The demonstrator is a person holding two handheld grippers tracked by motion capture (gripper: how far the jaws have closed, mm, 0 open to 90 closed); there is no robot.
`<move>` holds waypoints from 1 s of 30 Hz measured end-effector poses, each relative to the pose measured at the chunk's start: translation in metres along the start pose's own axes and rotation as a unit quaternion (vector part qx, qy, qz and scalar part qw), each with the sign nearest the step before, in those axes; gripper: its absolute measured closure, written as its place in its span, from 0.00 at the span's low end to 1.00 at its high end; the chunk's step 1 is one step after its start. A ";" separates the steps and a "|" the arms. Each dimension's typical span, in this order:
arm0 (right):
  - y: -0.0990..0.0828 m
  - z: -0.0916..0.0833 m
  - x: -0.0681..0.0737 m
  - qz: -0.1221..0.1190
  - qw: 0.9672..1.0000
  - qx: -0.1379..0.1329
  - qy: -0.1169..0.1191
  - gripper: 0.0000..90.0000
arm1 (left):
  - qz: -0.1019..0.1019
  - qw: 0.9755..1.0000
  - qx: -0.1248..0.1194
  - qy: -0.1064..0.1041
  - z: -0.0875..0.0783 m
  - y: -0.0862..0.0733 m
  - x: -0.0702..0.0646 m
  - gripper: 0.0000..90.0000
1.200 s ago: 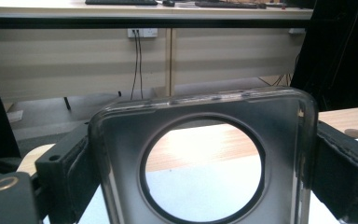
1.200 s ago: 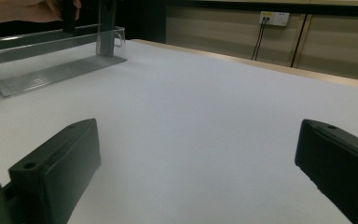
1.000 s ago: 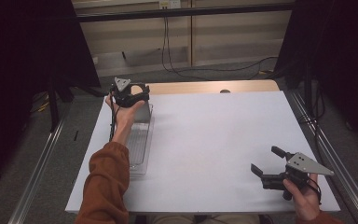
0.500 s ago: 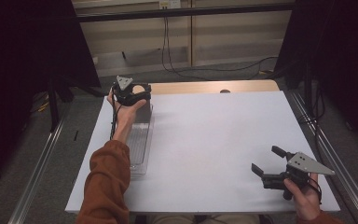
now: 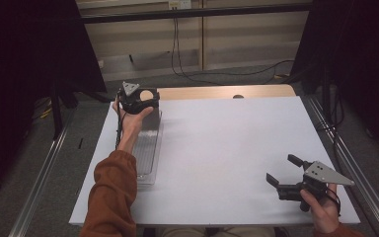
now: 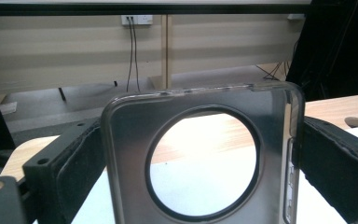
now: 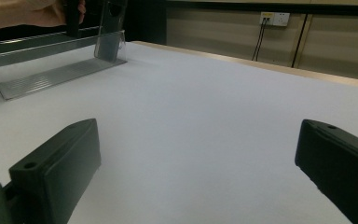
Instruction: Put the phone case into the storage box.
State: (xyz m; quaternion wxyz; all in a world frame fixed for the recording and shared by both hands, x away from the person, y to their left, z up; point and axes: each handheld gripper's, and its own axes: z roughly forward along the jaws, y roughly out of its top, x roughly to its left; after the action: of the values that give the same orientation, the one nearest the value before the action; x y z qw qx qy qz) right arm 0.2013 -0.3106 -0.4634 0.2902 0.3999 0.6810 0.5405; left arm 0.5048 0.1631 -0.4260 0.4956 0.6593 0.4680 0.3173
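A single translucent phone case (image 6: 203, 163) is seen clamped between the two black jaws of the left gripper (image 5: 137, 101), held upright at the far left corner of the white table (image 5: 227, 148) — its large round camera opening facing the gripper's own camera, the wooden table edge visible through it. In the left gripper view the jaws press against the case's two long sides, one on each. The case is held just above the far end of one clear plastic tray (image 5: 148, 148), which lies lengthwise along the table's left edge. The right gripper (image 5: 288, 175) is held near the table's near right corner, well apart from case and tray — its jaws spread wide with nothing between them, the bare white surface showing in the gap. Two grippers, one case and one tray are counted in all.
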 end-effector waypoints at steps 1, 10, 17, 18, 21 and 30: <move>0.000 0.000 0.000 0.001 1.000 -0.001 -0.002 0.00 | 0.003 1.000 0.000 0.000 -0.001 0.000 0.001 0.05; 0.000 0.001 0.001 0.001 1.000 0.000 -0.001 0.00 | -0.005 1.000 0.004 -0.008 -0.009 -0.001 0.005 0.03; 0.000 0.001 0.001 -0.003 1.000 0.001 -0.001 0.00 | -0.014 1.000 0.000 -0.011 -0.016 -0.003 0.009 0.03; 0.000 0.001 0.001 -0.004 1.000 0.001 -0.001 0.00 | -0.015 1.000 -0.001 -0.013 -0.017 -0.003 0.009 0.03; 0.000 0.001 0.001 -0.003 1.000 0.002 -0.002 0.00 | -0.013 1.000 -0.007 -0.017 -0.020 -0.002 0.008 0.03; 0.000 0.002 0.001 -0.002 1.000 -0.002 -0.008 0.00 | -0.012 0.999 -0.013 -0.028 -0.033 0.001 0.007 0.03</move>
State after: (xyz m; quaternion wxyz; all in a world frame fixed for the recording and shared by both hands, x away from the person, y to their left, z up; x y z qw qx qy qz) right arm 0.2024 -0.3093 -0.4634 0.2980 0.4021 0.6783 0.5381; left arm 0.4784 0.1815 -0.4156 0.5209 0.6554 0.4579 0.2991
